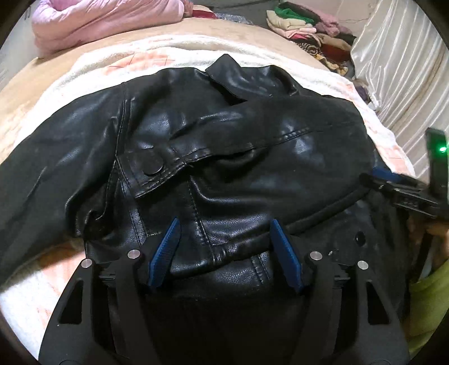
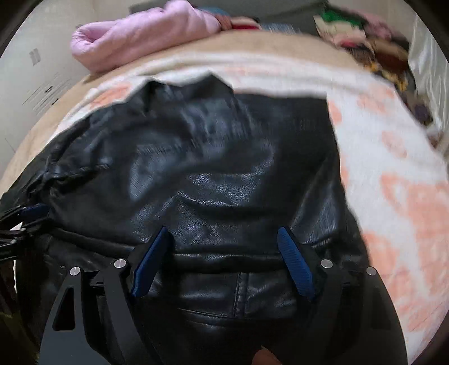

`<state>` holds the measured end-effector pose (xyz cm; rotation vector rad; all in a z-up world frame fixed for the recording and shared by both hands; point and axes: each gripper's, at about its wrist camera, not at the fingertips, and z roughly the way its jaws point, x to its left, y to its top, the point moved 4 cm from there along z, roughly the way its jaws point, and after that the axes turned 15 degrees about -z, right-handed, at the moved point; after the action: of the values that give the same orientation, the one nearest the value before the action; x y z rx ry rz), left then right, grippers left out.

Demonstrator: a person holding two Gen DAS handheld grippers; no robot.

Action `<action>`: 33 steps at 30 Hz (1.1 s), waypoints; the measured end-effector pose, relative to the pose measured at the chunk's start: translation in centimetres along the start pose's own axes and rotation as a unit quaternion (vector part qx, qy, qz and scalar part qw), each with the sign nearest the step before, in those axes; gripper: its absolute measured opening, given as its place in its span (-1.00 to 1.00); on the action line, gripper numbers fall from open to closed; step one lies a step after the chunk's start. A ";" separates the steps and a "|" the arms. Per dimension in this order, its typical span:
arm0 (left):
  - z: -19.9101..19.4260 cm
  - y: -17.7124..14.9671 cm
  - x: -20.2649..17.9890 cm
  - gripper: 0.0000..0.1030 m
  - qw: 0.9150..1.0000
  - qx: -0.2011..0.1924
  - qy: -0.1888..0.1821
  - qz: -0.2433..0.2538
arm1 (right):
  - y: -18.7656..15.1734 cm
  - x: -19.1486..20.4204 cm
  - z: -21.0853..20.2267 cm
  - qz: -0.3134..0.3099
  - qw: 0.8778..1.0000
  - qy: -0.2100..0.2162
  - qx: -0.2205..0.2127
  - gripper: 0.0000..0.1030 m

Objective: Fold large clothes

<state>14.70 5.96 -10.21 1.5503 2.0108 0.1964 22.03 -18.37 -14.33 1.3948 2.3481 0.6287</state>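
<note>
A black leather jacket [image 1: 224, 140] lies spread on a white and peach blanket [image 1: 42, 280] on a bed. Its collar [image 1: 227, 75] is at the far side. One sleeve is folded across the body, and its buttoned cuff [image 1: 153, 168] shows. My left gripper [image 1: 225, 224] hovers open over the jacket's near part, its blue pads apart and holding nothing. My right gripper [image 2: 223, 230] is also open over the jacket [image 2: 210, 168], blurred, with leather below the pads but not pinched. Its fingers [image 1: 393, 175] show at the right edge of the left wrist view.
A pink quilt [image 1: 98, 22] is bunched at the bed's far left. A pile of mixed clothes [image 1: 308, 31] sits at the far right beside shiny white fabric [image 1: 407, 70]. A person's yellow-green sleeve [image 1: 429, 303] is at the right.
</note>
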 end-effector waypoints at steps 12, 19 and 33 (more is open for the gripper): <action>-2.8 0.3 -0.1 0.65 1.000 -0.009 -0.008 -0.011 | 0.7 1.1 -4.2 0.002 0.998 -0.014 -0.054 0.88; -4.4 0.5 0.8 0.82 0.999 -0.023 -0.008 -0.030 | 1.3 3.2 -6.1 -0.011 0.997 -0.006 -0.074 0.91; -8.4 0.8 3.7 0.82 0.996 -0.055 0.001 -0.068 | 4.5 8.7 -9.2 -0.058 0.992 0.015 -0.114 0.92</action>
<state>10.41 11.60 -4.34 1.3413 2.0610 0.2510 16.73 -10.66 -4.70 1.1479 2.2765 0.8575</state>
